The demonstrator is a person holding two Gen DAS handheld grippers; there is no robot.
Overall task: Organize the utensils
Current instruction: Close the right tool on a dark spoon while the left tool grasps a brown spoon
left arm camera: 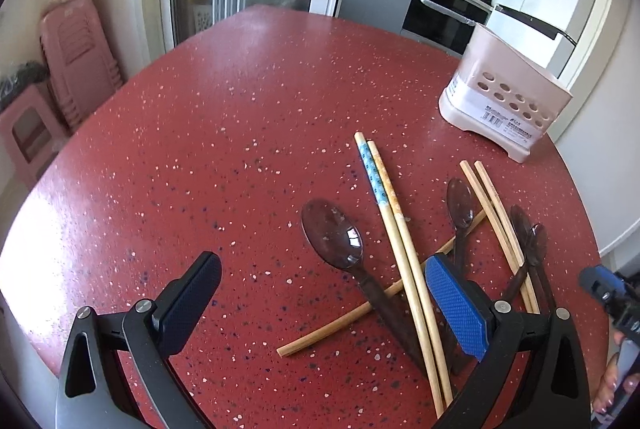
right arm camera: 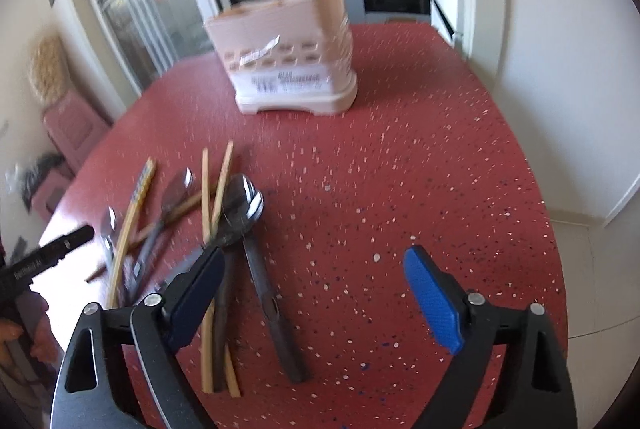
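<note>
Utensils lie scattered on a red speckled table [left arm camera: 200,149]. In the left wrist view my left gripper [left arm camera: 322,261] hangs open above a large dark spoon [left arm camera: 332,233]. Beside the spoon lie two patterned chopsticks [left arm camera: 384,197], with a single chopstick [left arm camera: 332,329] crossing under them. To the right are two plain chopsticks [left arm camera: 488,197] and smaller dark spoons [left arm camera: 460,205]. A pink holder [left arm camera: 504,97] stands at the far right. In the blurred right wrist view my right gripper [right arm camera: 316,255] is open over stacked spoons [right arm camera: 244,205] and chopsticks [right arm camera: 216,197], with its pads on nothing. The holder [right arm camera: 292,57] stands beyond.
Pink stools [left arm camera: 76,61] are stacked against the wall on the left, past the table's rim. A glass door and a kitchen counter lie behind the table. A hand [left arm camera: 612,385] shows at the lower right edge. The table's right half [right arm camera: 440,149] is bare.
</note>
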